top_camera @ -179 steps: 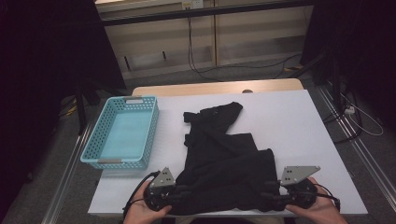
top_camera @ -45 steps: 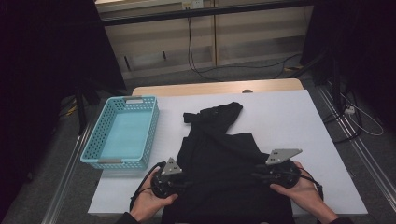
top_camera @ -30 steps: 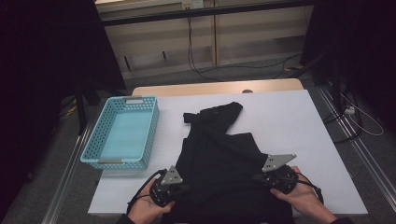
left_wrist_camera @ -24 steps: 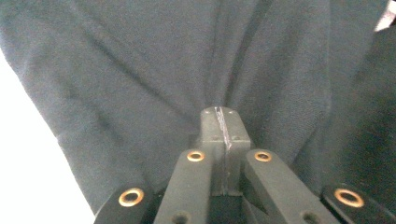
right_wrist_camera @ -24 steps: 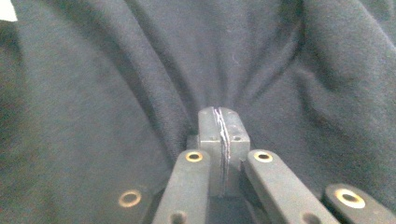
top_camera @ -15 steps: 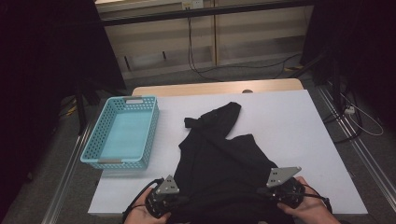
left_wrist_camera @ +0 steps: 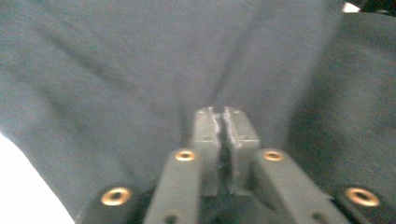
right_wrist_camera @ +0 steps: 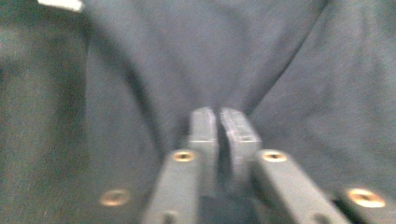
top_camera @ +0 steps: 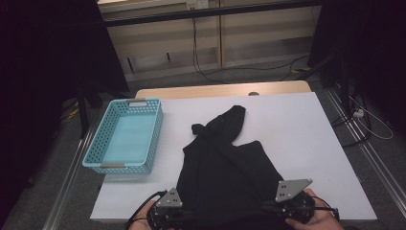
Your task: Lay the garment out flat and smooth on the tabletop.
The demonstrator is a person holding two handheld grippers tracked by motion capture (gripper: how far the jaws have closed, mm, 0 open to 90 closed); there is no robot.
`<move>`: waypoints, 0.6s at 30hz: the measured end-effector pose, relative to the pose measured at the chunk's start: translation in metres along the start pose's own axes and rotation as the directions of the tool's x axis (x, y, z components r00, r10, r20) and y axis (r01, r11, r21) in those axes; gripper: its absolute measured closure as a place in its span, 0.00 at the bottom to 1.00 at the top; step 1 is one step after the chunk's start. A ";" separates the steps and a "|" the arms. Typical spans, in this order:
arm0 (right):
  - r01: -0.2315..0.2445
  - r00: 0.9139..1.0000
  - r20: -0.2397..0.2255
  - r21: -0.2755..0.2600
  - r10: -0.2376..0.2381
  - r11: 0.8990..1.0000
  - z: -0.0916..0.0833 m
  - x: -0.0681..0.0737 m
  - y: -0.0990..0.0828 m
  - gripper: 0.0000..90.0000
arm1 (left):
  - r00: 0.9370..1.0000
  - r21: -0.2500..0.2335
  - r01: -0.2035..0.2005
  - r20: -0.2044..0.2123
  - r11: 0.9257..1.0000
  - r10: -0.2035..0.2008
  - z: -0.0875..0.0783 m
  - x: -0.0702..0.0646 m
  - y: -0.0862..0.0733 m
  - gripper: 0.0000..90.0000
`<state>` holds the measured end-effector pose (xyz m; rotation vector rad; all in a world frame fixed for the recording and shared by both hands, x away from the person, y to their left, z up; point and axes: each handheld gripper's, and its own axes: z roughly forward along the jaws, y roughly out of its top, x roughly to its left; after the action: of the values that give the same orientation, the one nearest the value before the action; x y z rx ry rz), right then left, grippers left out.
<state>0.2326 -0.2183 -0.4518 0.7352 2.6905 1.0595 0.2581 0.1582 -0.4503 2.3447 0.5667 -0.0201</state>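
High view: black garment [top_camera: 225, 167] spread lower centre of white tabletop [top_camera: 306, 129], sleeve end trailing toward upper centre. Left tool [top_camera: 184, 215] at lower-left hem, right tool [top_camera: 270, 208] at lower-right hem. Blue basket [top_camera: 125, 135] left of centre.
Left gripper view: jaws nearly together, just been opening slightly, fabric pinched.
Right gripper view: same, fabric pinched.

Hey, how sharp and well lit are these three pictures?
High view: the white table is evenly lit and sharp, the surroundings dark. Left gripper view: soft, the black cloth garment slightly blurred. Right gripper view: dimmer and smeared, the brass screws hazy.
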 end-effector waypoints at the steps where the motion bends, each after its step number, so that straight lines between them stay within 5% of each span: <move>1: -0.013 1.000 0.012 -0.023 0.014 1.000 -0.002 -0.003 0.001 0.83 | 1.000 -0.011 -0.012 -0.015 1.000 0.012 0.000 0.001 0.002 0.89; 2: -0.042 0.998 0.041 -0.067 0.045 0.997 -0.005 -0.010 0.002 0.74 | 0.999 -0.026 -0.013 -0.039 1.000 0.012 0.001 0.002 0.005 0.75; 3: -0.042 0.998 0.041 -0.067 0.045 0.997 -0.005 -0.010 0.002 0.74 | 0.998 -0.036 -0.022 -0.059 0.999 0.020 0.001 0.004 0.007 0.75; 4: -0.060 0.995 0.077 -0.099 0.067 0.993 -0.007 -0.017 0.005 0.70 | 0.995 -0.054 -0.026 -0.094 0.998 0.021 0.002 0.007 0.011 0.64; 8: -0.095 0.982 0.149 -0.136 0.115 0.986 -0.009 -0.036 0.008 0.71 | 0.980 -0.069 -0.028 -0.197 0.997 0.014 0.008 0.029 0.021 0.55; 12: -0.121 0.970 0.192 -0.152 0.149 0.981 -0.007 -0.057 0.013 0.71 | 0.976 -0.046 -0.019 -0.218 0.999 0.009 0.016 0.042 0.025 0.55; 18: -0.145 0.952 0.248 -0.155 0.181 0.977 0.001 -0.082 0.021 0.69 | 0.977 -0.039 -0.021 -0.213 0.999 0.013 0.017 0.039 0.019 0.60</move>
<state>0.3121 -0.2446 -0.4410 1.0085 2.3452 1.0829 0.3030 0.1499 -0.4573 2.3264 0.6441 0.2510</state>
